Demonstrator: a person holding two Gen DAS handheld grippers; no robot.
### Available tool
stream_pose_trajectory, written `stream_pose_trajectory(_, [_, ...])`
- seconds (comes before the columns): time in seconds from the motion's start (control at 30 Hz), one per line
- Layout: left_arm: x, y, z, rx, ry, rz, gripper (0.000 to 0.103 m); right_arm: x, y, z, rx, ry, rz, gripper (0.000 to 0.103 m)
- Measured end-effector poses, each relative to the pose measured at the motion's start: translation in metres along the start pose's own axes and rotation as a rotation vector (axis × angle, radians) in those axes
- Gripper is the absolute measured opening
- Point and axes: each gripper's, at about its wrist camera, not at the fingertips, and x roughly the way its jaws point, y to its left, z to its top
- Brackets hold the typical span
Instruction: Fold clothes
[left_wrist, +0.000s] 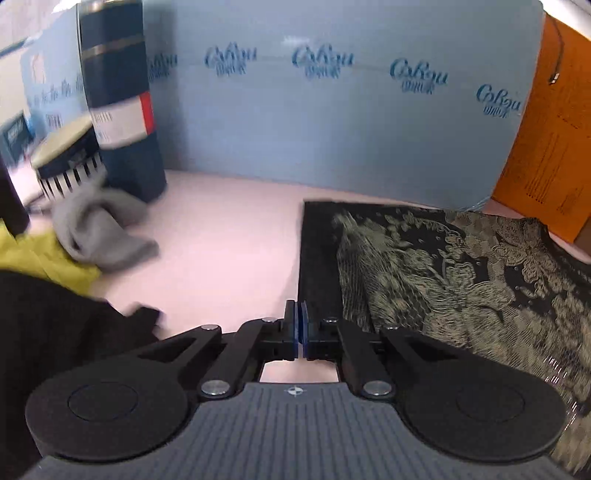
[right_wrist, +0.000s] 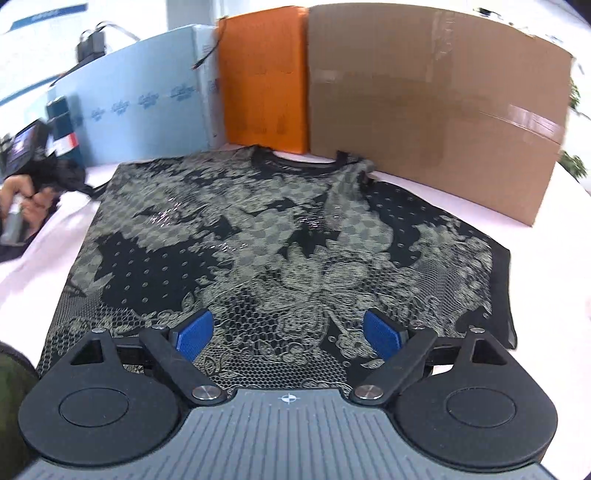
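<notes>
Patterned shirt (right_wrist: 280, 236), flat on counter (left_wrist: 229, 236): left tongs (left_wrist: 299, 328) closed, pinched at shirt's side edge, grip unconfirmed; right tongs (right_wrist: 288, 334) open above hem. Hem to be gripped level before folding.

Blue board (left_wrist: 332, 122), orange box (right_wrist: 264, 81), cardboard box (right_wrist: 436, 110), perhaps canisters (left_wrist: 118, 96).

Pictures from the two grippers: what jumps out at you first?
The black top with the pale lace pattern, spread flat on the pinkish table, fills the right gripper's view. Behind it stand a big brown box, an orange box and a blue board.
</notes>
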Motion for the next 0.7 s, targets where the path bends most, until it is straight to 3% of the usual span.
stream_pose_trajectory(0.17, [0.000,0.028,0.006,0.042,0.034,0.070,0.006,-0.001,-0.004,-0.005,0.035,-0.010,-0.019,0.089])
stream_pose_trajectory(0.23, [-0.001,0.035,0.007,0.052,0.043,0.127,0.019,-0.002,-0.004,-0.007,0.035,-0.003,-0.019,0.089])
stream_pose_trajectory(0.3, [-0.004,0.042,0.007,0.047,0.044,0.192,0.039,-0.004,-0.004,-0.010,0.027,0.013,-0.018,0.091])
stream_pose_trajectory(0.37, [-0.010,0.049,0.007,0.020,0.049,0.238,0.043,-0.009,-0.006,-0.012,0.025,0.013,-0.019,0.091])
stream_pose_trajectory(0.47, [-0.026,0.052,0.001,0.001,0.080,0.211,0.056,-0.024,-0.016,-0.013,0.036,-0.006,-0.026,0.091])
stream_pose_trajectory(0.57, [-0.050,0.039,-0.015,0.067,0.081,0.137,0.066,-0.042,-0.037,-0.010,0.083,-0.040,-0.042,0.091])
stream_pose_trajectory(0.7, [-0.087,0.006,-0.046,0.178,0.093,-0.003,0.077,-0.052,-0.090,-0.008,0.275,-0.059,-0.047,0.097])
